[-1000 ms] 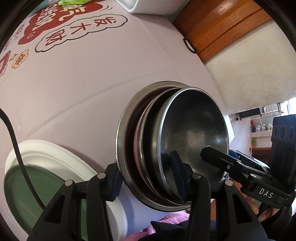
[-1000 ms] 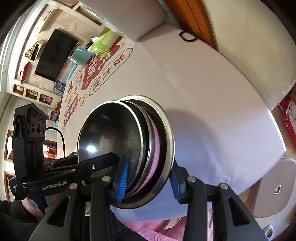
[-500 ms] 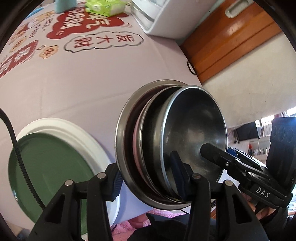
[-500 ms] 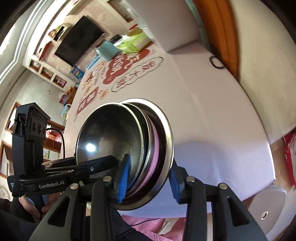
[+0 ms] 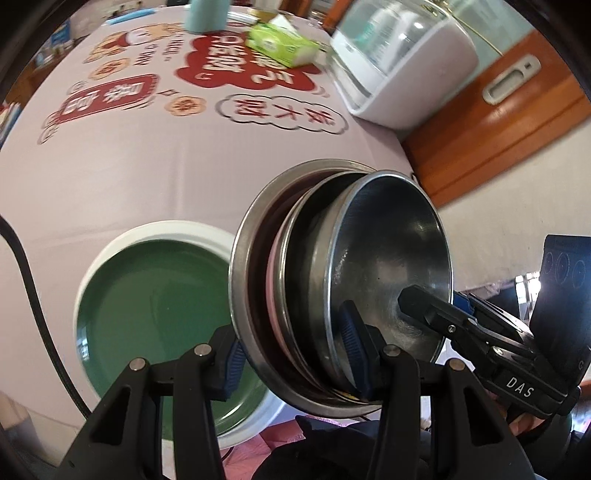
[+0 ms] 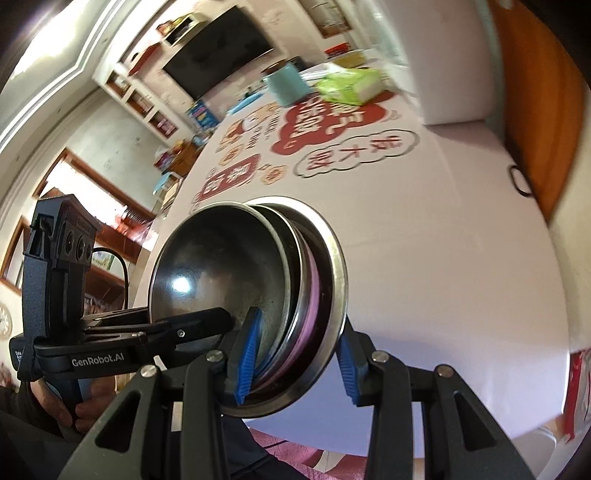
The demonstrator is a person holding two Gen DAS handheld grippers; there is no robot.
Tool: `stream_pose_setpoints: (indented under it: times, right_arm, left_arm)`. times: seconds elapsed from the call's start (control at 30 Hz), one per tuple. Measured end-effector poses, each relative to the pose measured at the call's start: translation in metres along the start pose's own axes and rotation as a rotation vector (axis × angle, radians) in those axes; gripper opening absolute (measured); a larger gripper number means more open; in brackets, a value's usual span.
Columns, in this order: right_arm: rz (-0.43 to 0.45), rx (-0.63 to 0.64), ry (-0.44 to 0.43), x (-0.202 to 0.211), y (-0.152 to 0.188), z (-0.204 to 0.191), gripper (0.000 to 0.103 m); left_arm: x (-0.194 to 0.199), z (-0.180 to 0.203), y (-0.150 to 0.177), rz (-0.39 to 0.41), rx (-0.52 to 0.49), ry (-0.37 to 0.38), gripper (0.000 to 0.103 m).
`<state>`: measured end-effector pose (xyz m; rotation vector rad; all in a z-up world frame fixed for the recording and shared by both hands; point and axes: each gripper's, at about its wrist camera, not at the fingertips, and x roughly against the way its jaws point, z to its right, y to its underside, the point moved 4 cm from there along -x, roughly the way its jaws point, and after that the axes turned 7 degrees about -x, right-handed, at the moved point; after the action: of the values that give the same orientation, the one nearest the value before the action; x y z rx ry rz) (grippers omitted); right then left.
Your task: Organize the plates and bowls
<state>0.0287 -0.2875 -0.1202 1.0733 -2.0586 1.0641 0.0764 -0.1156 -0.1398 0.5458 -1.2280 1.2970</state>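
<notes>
A stack of steel bowls and plates (image 5: pixel 388 266), with a pink one sandwiched inside, is held on edge above the table. My left gripper (image 5: pixel 291 347) is shut on the stack's lower rim, one blue pad inside the front bowl and one behind the widest plate. My right gripper (image 6: pixel 297 343) is shut on the same stack (image 6: pixel 221 273) from the other side. Each view also shows the other gripper's finger reaching into the front bowl. A green plate with a white rim (image 5: pixel 155 295) lies on the pale printed tablecloth (image 5: pixel 147 166), down and to the left of the stack.
At the table's far end stand a white appliance (image 5: pixel 399 62), a green tissue pack (image 5: pixel 280 44) and a teal cup (image 5: pixel 207 14). A wooden door (image 5: pixel 498 122) borders the table on the right. A black ring (image 6: pixel 519 181) lies near that edge. A cable (image 5: pixel 33 295) hangs at left.
Both grippers have risen with the stack and rolled. The far end of the table has come into view, and more of the green plate shows below the stack.
</notes>
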Motion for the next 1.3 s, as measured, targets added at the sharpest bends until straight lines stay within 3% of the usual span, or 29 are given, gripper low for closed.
stream_pose_setpoints:
  times: [0.63, 1.3]
  right_arm:
    - [-0.14, 0.122, -0.06, -0.052, 0.013, -0.066, 0.038]
    - [-0.284, 0.142, -0.04, -0.096, 0.027, -0.083, 0.039]
  left_arm:
    - [0.033, -0.069, 0.035, 0.018, 0.178, -0.058, 0.046]
    - [0.021, -0.109, 0.057, -0.052, 0.272, -0.073, 0.046]
